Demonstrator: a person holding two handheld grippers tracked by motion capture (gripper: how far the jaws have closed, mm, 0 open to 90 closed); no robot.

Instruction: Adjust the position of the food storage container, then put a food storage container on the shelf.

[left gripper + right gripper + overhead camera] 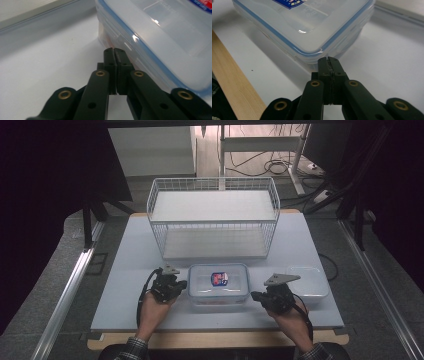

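Note:
A clear plastic food box (219,284) with a blue-sealed lid and a red and blue label lies on the white table, in front of the wire basket. My left gripper (183,284) sits at the box's left side, jaws shut, nothing between them; its tips (114,50) almost touch the box wall (150,42). My right gripper (255,296) is at the box's front right corner, also shut and empty, with its tips (328,60) right against the corner (317,53).
A white wire basket (214,217) stands at the back of the table. A second clear box (307,281) lies to the right of my right gripper. The table's wooden front edge (229,82) runs close to my right hand.

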